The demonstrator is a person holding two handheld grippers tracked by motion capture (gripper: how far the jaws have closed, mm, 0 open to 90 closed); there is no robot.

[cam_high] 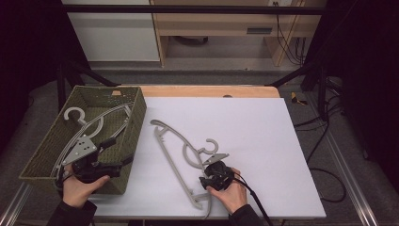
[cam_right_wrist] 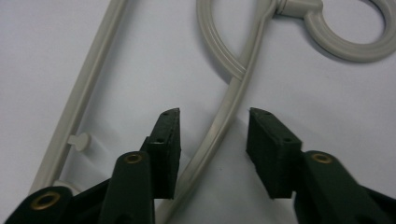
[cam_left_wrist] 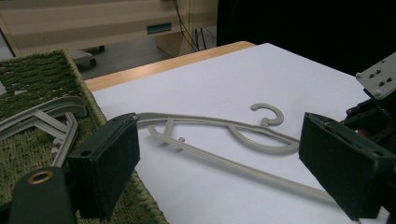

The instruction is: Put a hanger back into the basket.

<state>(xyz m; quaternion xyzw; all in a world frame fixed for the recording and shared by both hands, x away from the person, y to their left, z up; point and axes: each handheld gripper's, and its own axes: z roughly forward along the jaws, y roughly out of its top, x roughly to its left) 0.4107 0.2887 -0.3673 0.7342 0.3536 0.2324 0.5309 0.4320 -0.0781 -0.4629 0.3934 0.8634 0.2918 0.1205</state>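
Hanger (cam_high: 181, 155) lies flat mid-frame on white bench (cam_high: 263, 141), lots of bare room to its right. It's grey, thin, w/ round hook. Right gripper (cam_right_wrist: 212, 140) is partly spread around its arm, not pinching. Left gripper (cam_left_wrist: 219, 163) is spread wide over basket (cam_high: 136, 117) edge.

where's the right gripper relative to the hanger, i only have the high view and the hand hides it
Observer: In the right gripper view, the right gripper straddles the grey hanger's curved upper arm.
Operator: clamped yet
Observer: No, gaps show between both pads and the arm.
Operator: left gripper busy
Observer: The left gripper is open with nothing between its pads, held over the rim of the green woven basket.
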